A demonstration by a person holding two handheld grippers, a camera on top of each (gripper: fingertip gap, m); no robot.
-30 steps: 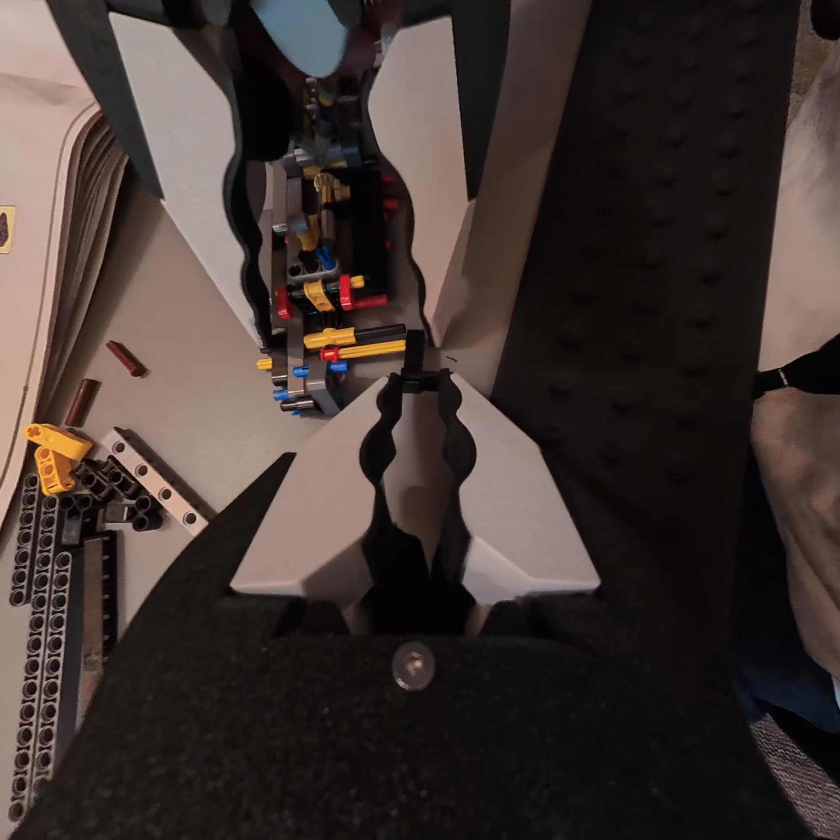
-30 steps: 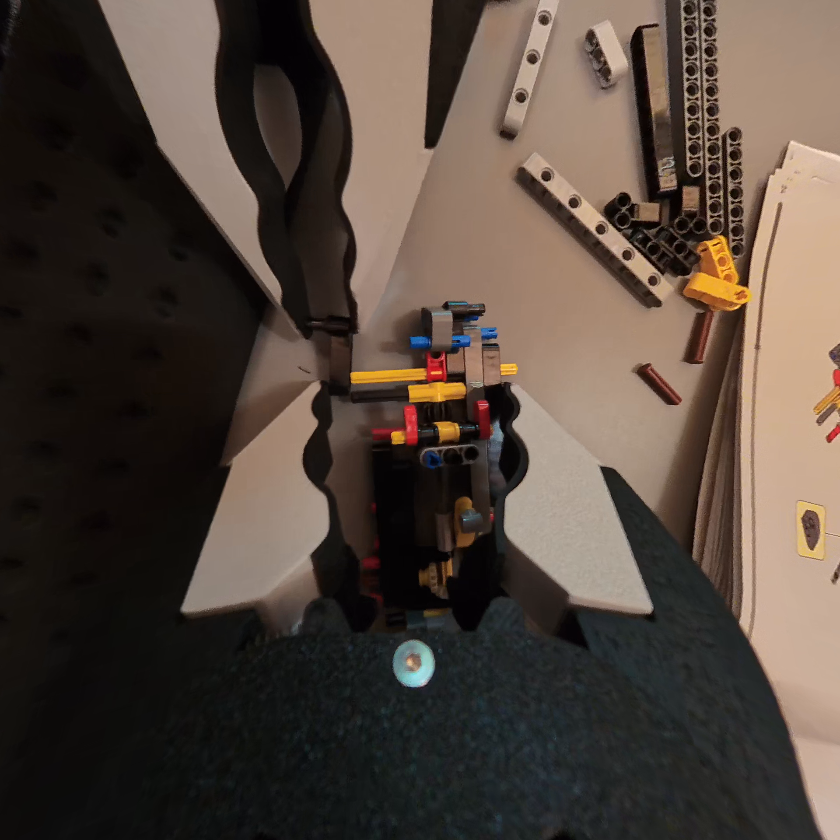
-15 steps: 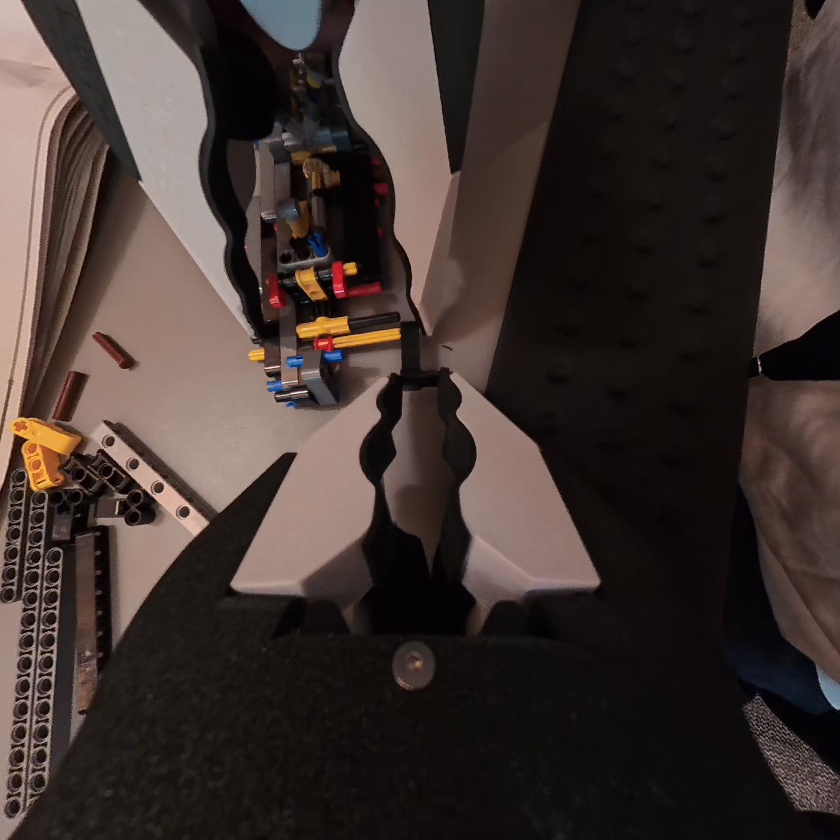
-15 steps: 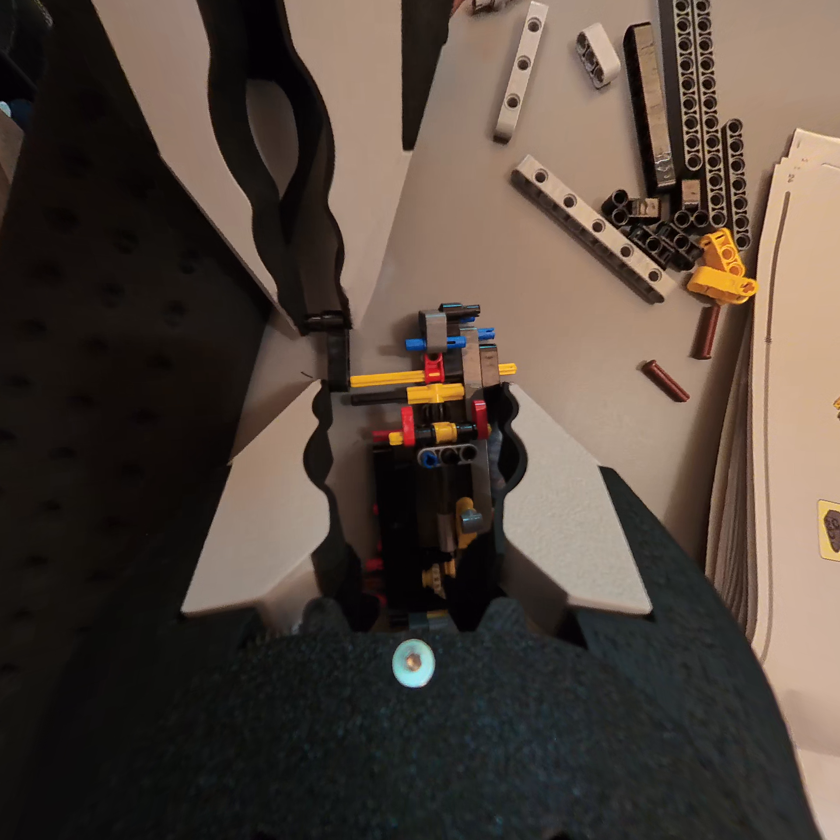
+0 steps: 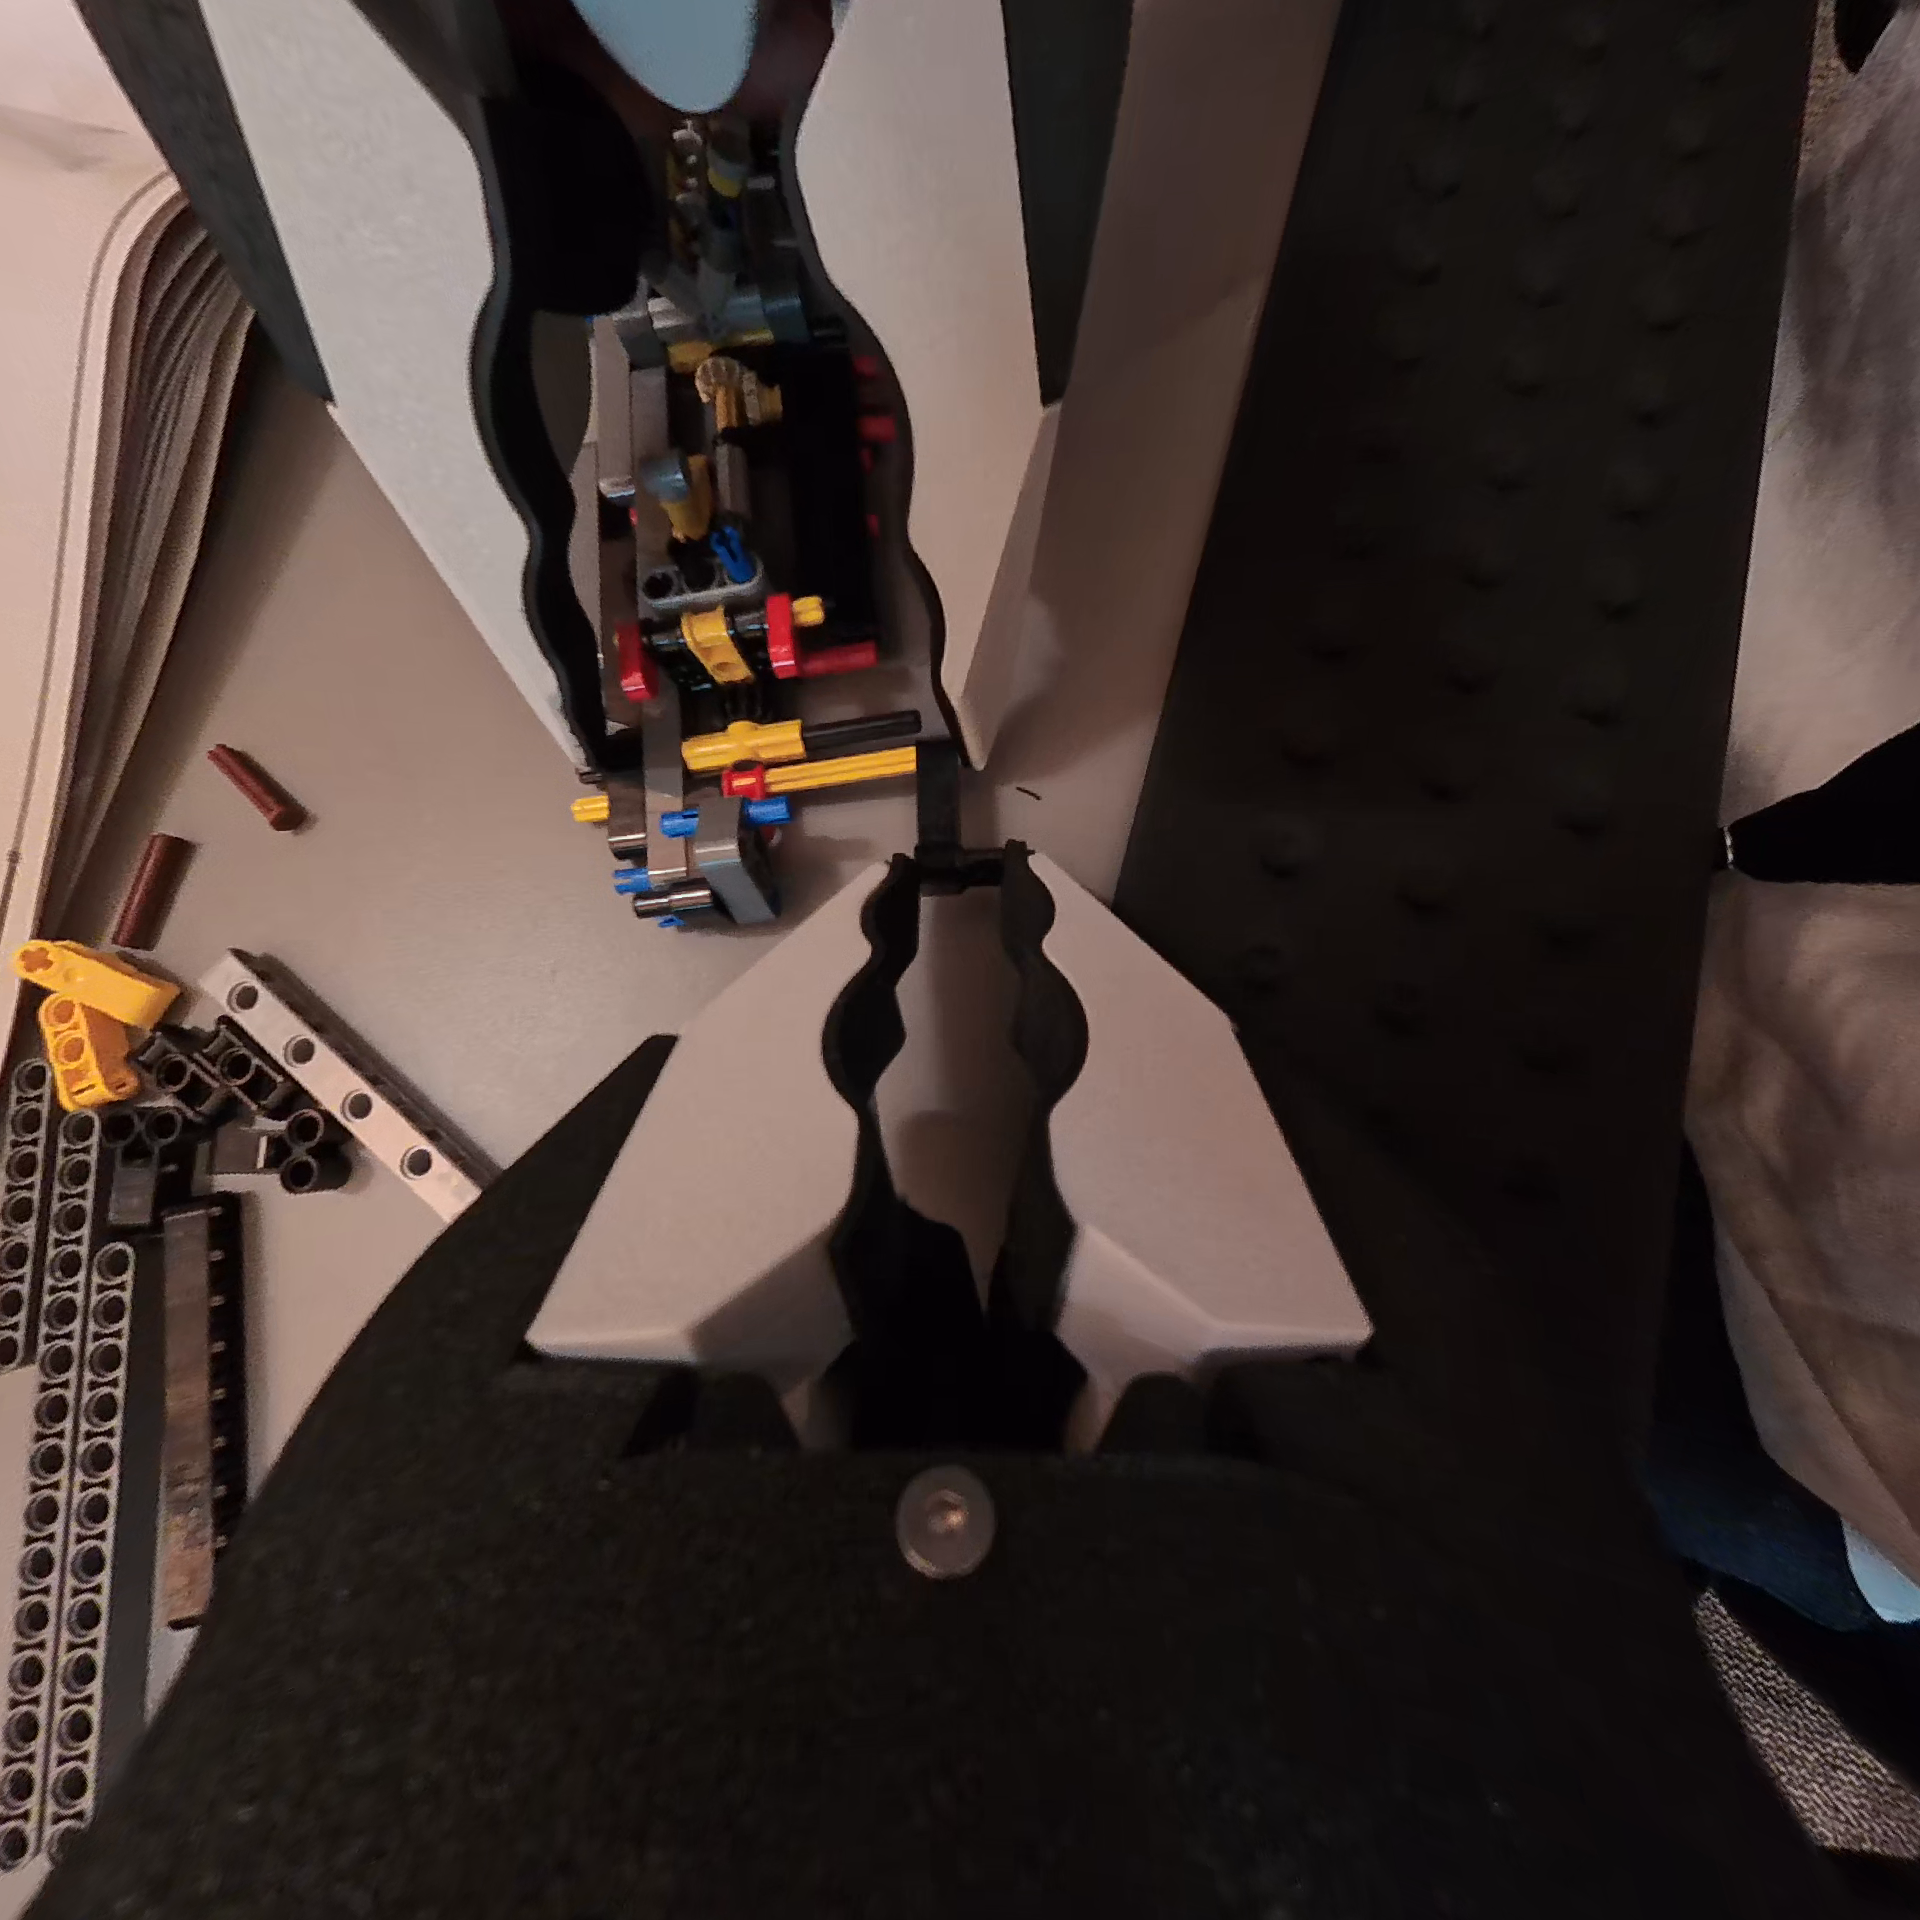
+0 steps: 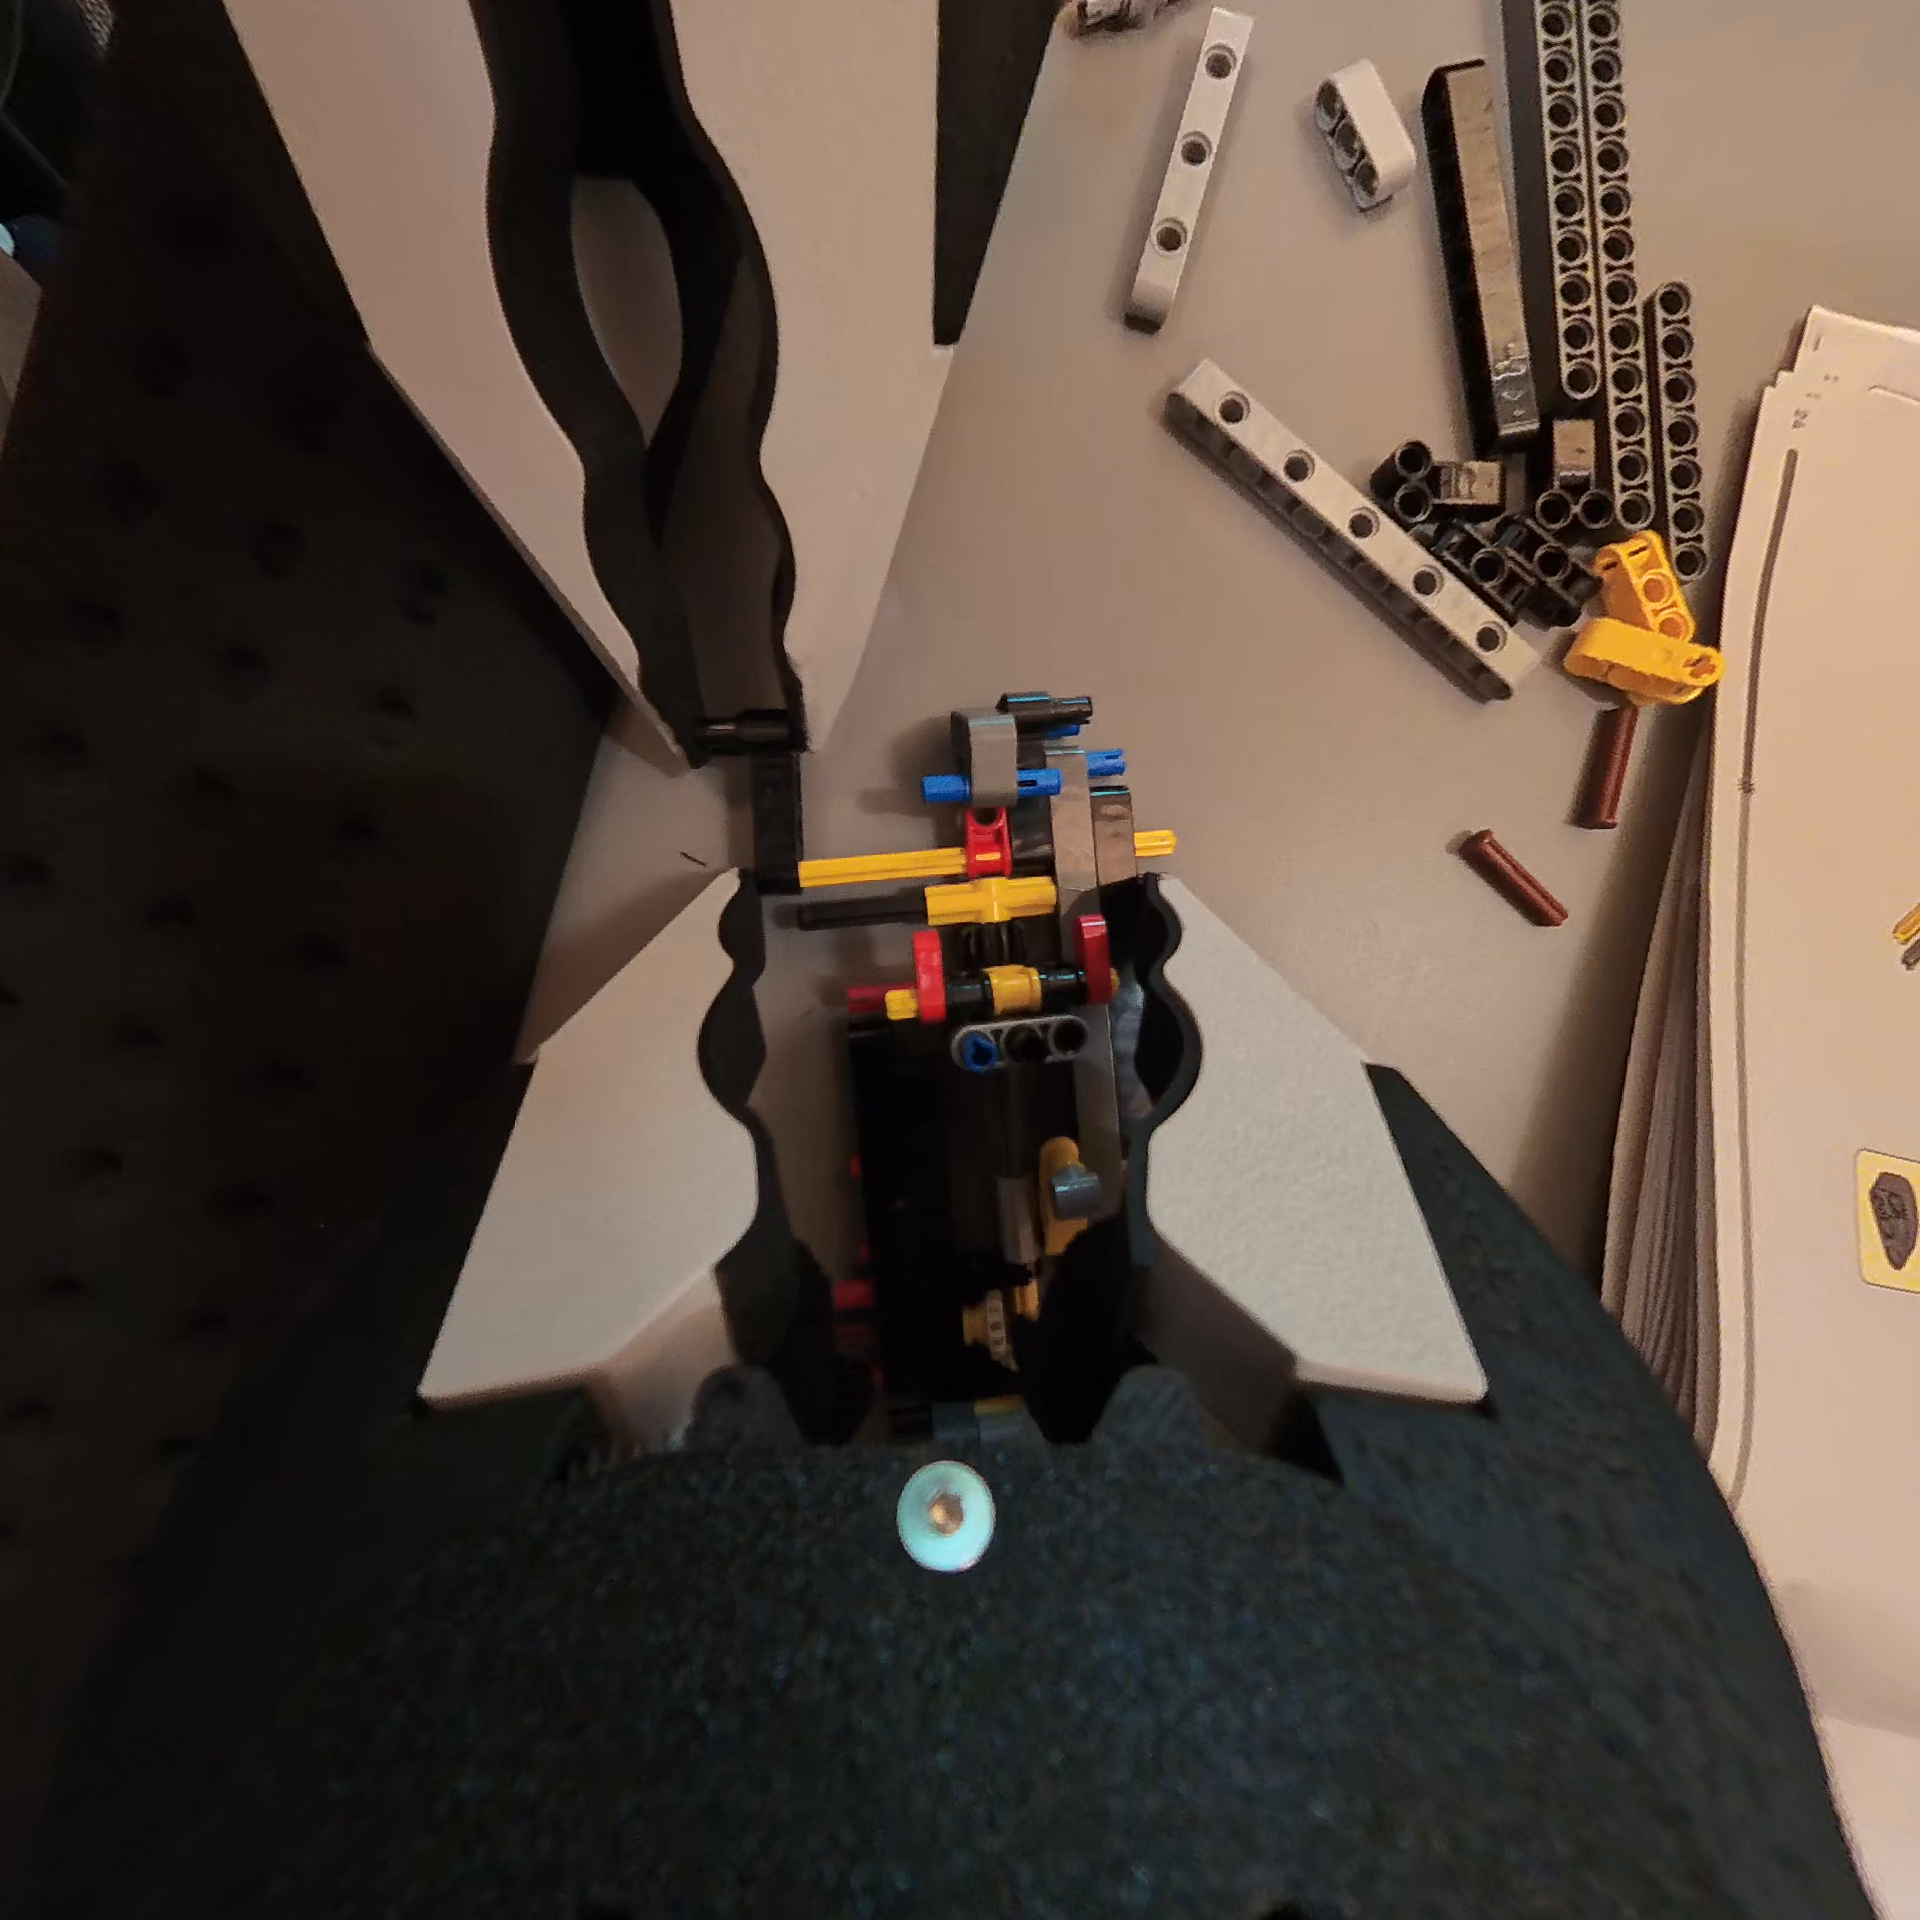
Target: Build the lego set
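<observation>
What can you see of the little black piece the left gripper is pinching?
The black piece is a small, thin, dark plastic bar. The left gripper pinches one end between its fingertips. It stretches toward the lego model, its far end meeting the tip of the long yellow axle. The right gripper holds that model above the grey table.

Glossy plastic lego assembly (image 6: 1023,1039); matt table (image 6: 1247,790); paper booklet (image 6: 1808,935).

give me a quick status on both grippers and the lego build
Right gripper shut on the lego assembly. Left gripper shut on a small black piece, its end at the assembly's yellow axle. Nothing in the way; loose beams off to the side.
</observation>
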